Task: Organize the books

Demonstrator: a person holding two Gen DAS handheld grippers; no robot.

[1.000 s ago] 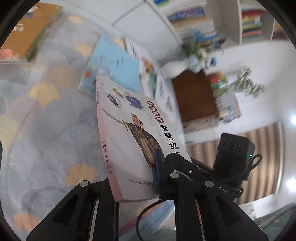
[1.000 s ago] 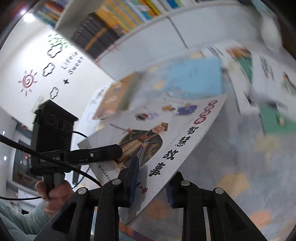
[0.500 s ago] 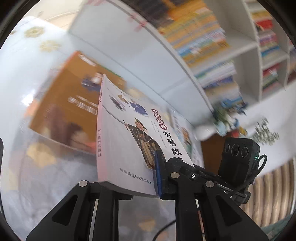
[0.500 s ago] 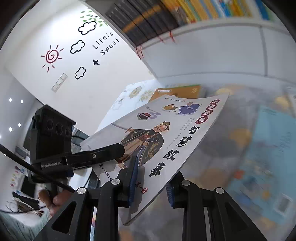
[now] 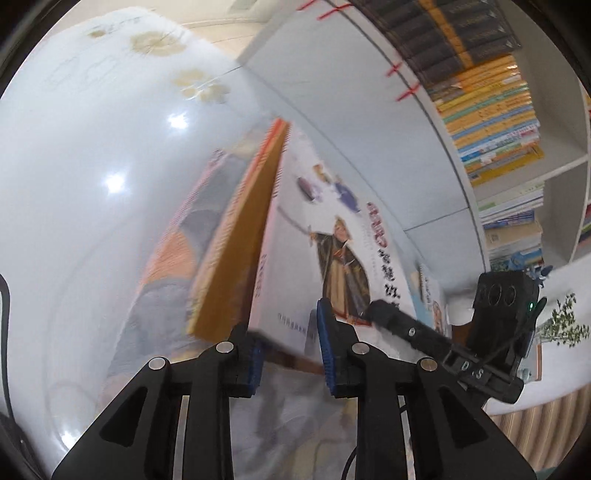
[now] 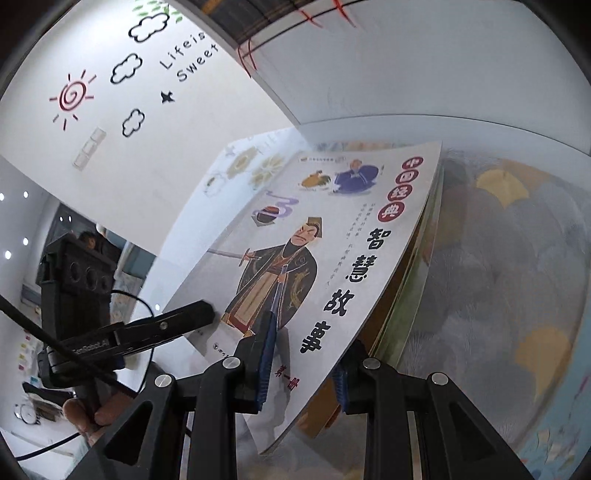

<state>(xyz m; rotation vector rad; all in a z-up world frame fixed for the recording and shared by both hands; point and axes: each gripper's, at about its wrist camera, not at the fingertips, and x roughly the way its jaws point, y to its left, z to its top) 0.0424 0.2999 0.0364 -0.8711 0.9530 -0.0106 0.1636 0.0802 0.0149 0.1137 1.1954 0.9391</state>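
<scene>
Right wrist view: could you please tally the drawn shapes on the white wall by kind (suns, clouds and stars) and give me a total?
Sun: 1
Clouds: 3
Star: 1
Total: 5

White book (image 6: 332,258) with robed swordsman; orange book (image 5: 240,240); blue-padded grippers.
</scene>
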